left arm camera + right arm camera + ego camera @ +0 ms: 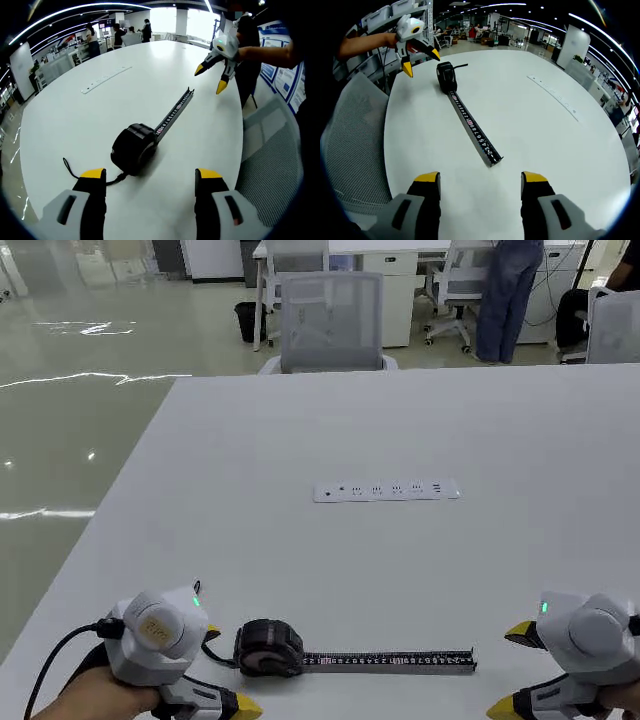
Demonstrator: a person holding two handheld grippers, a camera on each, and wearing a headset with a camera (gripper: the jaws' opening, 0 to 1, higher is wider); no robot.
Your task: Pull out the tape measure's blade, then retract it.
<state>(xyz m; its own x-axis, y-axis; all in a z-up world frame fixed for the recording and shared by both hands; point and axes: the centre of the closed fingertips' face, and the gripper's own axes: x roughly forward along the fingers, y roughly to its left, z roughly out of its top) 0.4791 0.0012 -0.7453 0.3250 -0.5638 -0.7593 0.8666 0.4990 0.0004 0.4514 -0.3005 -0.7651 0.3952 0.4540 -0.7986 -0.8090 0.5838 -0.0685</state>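
Worktop: a white worktop [400,420] is carrying every item. A white power strip [386,490] is lying near its middle, well apart from the work.
Tape measure: the black tape measure [268,647] is sitting on the worktop near the front edge, just ahead of the left tool and not touching it.
Blade: the blade [390,661] is lying flat on the worktop, drawn out of the case toward the right tool. Its tip is stopping short of that tool.
Cord: a thin black cord [70,169], probably a wrist strap, is trailing from the rear of the case.
Left tool: the left tool [151,175] is hovering just behind the case, jaws spread wide and gripping nothing.
Right tool: the right tool [482,177] is hovering off the blade's free end, jaws spread wide and gripping nothing.
Surroundings: a grey mesh chair [330,322] is standing at the far edge, and a person [505,295] is standing beyond it.
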